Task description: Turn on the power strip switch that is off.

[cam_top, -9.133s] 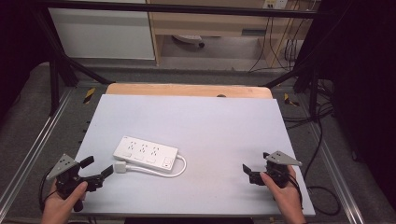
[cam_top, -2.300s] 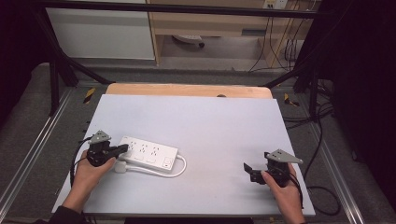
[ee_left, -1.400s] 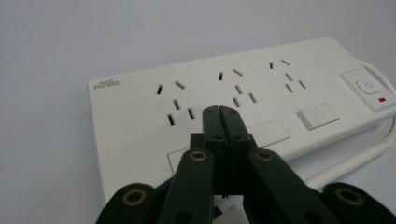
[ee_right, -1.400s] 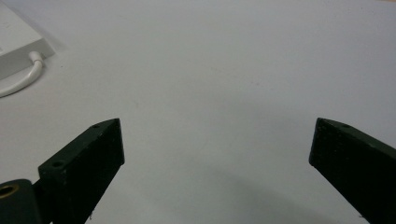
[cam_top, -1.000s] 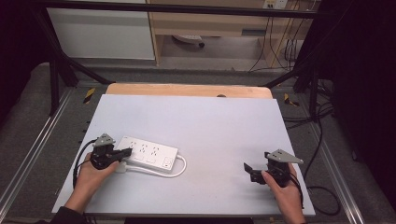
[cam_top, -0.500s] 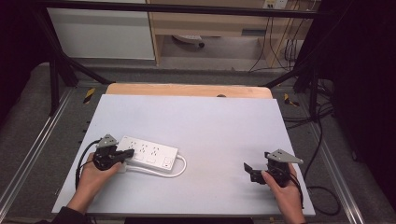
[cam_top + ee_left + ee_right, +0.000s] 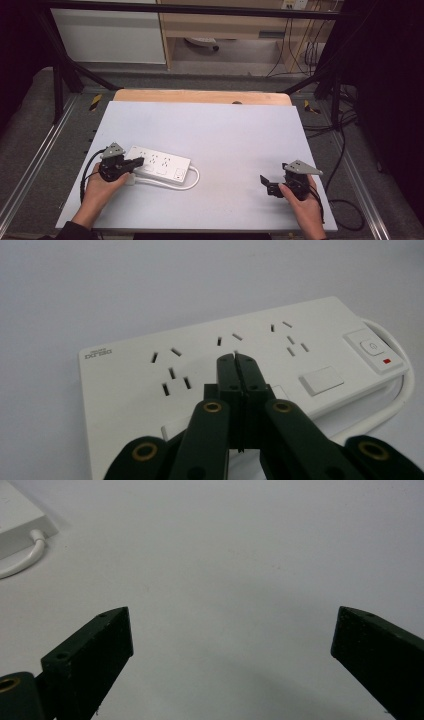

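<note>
Since the earliest picture, the left gripper (image 7: pixel 131 163) has travelled from the near left corner of the table (image 7: pixel 240 130) to the power strip (image 7: pixel 159 165), while the right gripper (image 7: pixel 267 182) has kept its place near the right front edge.

Now the left gripper is clenched, its two jaws pressed together with nothing between them, and their tips sit over the top face of the power strip (image 7: pixel 240 360), near the middle sockets. I cannot tell if the tips touch the plastic or hover just above it. The right gripper (image 7: pixel 230 645) is released, its jaws wide apart over bare table.

The power strip lies on the left half of the table. Its long axis runs from left to right, slightly toward the person at the right end, where the switch (image 7: pixel 372 347) and the white cable (image 7: pixel 192 181) are. From the left gripper the strip stretches away to the right, so the left hand (image 7: pixel 97 192) is clearly nearer; the right gripper is well apart from it. A push along the top toward the switch looks the likeliest move.
</note>
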A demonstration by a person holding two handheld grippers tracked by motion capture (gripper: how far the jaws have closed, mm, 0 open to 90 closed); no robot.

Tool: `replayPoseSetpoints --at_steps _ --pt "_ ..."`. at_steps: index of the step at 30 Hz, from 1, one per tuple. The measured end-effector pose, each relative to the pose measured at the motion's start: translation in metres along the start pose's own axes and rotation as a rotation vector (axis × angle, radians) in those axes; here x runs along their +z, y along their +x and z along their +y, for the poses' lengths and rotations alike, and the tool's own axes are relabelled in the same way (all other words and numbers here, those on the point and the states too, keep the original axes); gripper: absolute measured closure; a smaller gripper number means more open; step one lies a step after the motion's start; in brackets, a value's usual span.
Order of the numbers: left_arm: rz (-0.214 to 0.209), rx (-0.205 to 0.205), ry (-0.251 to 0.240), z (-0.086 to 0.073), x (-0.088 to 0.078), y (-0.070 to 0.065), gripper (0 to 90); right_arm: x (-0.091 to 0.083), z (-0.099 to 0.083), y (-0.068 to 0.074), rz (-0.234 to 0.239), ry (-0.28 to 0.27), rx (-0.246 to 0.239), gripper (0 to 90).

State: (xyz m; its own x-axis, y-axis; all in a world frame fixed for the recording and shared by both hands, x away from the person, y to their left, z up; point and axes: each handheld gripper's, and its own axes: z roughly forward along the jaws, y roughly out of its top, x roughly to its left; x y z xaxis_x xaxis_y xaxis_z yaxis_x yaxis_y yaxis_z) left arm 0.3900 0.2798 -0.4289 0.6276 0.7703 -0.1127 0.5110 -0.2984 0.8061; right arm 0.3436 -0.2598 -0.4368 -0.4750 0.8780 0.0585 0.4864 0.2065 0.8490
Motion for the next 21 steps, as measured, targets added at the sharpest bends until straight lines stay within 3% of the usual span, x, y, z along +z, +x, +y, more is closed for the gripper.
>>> replayPoseSetpoints --at_steps 21 --pt "-0.022 -0.005 -0.042 0.013 -0.001 0.002 90.0 0.0 0.0 0.0 -0.001 0.002 -0.005 3.7"
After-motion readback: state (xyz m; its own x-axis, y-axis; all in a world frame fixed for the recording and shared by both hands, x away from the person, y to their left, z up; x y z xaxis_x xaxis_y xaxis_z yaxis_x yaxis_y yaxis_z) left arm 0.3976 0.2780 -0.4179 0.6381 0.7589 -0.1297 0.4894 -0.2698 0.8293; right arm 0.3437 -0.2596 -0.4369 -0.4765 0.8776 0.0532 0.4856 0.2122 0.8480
